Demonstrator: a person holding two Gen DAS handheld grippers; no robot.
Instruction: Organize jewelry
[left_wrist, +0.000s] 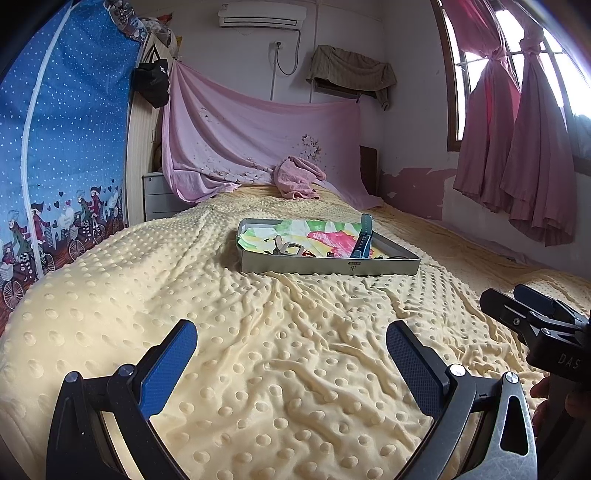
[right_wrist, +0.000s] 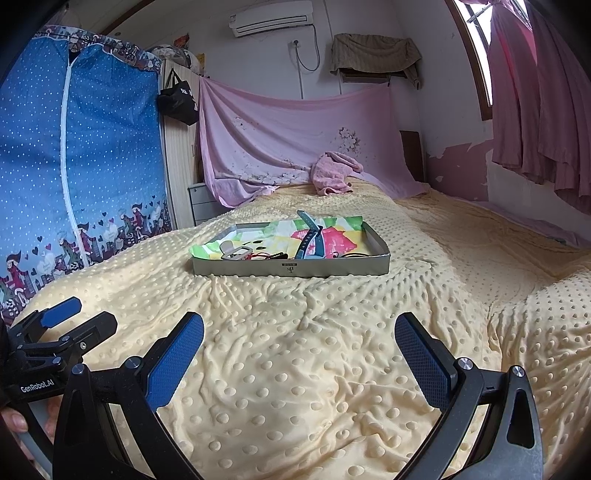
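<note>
A shallow grey metal tray sits on the yellow dotted blanket mid-bed. It is lined with colourful paper and holds a teal watch strap, a silver clasp piece and small dark jewelry items. My left gripper is open and empty, low over the blanket well short of the tray. My right gripper is open and empty, also short of the tray. Each shows at the edge of the other's view: the right gripper, the left gripper.
A crumpled pink towel lies at the bed's head below a hung pink sheet. A blue fabric wardrobe and a grey drawer unit stand left. Pink curtains hang right.
</note>
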